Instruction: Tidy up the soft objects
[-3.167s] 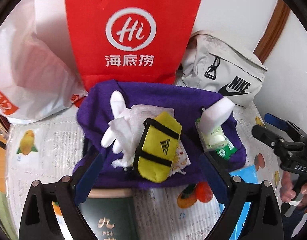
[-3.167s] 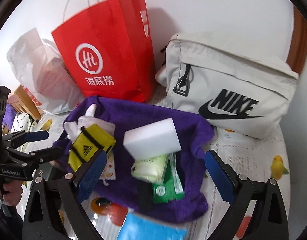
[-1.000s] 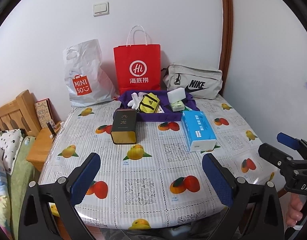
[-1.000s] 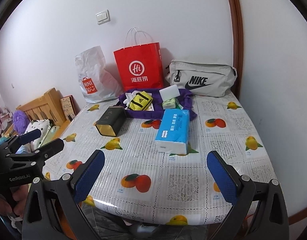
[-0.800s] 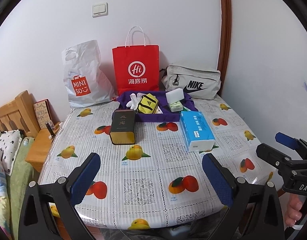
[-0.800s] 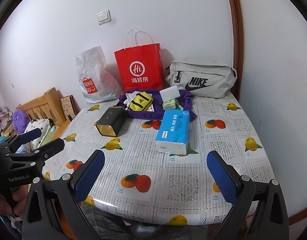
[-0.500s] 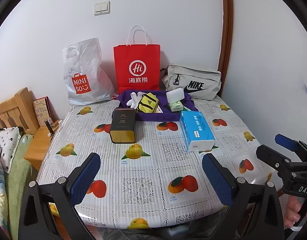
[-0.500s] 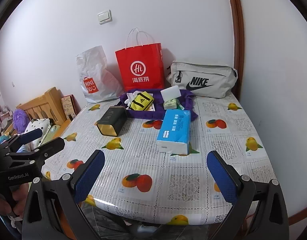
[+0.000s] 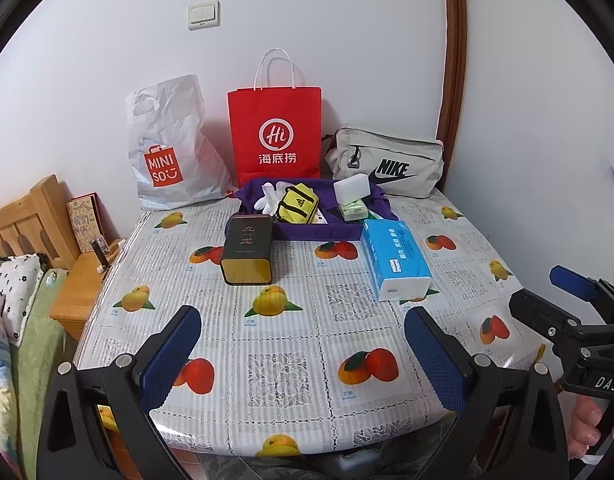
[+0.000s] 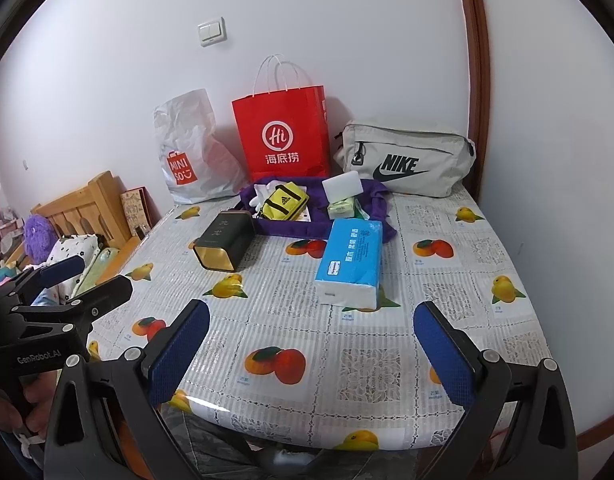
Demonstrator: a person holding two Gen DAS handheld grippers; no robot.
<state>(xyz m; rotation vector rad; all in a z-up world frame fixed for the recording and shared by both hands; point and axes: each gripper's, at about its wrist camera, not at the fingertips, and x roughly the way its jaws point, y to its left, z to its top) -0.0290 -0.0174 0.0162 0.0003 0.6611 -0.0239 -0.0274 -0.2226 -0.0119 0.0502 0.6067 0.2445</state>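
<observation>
A purple cloth (image 9: 315, 233) (image 10: 291, 227) lies at the far side of the table. On it are a yellow Adidas pouch (image 9: 298, 204) (image 10: 287, 201), white gloves (image 9: 269, 196), a white sponge block (image 9: 351, 187) (image 10: 343, 186) and green tissue packs (image 9: 353, 210). A blue tissue pack (image 9: 395, 258) (image 10: 349, 260) lies in front of the cloth. My left gripper (image 9: 303, 354) and right gripper (image 10: 311, 350) are both open and empty, held back over the near table edge, far from the objects.
A dark tin box (image 9: 249, 249) lies left of the cloth. A red paper bag (image 9: 275, 132), a white Miniso bag (image 9: 167, 148) and a grey Nike bag (image 9: 387, 162) stand against the wall. A wooden bed frame (image 9: 27, 216) is at the left. The table (image 9: 291, 344) has a fruit-print cover.
Both grippers pulled far back from close over the purple cloth to the near table edge. In the last second they have hardly moved. Both stay open.
</observation>
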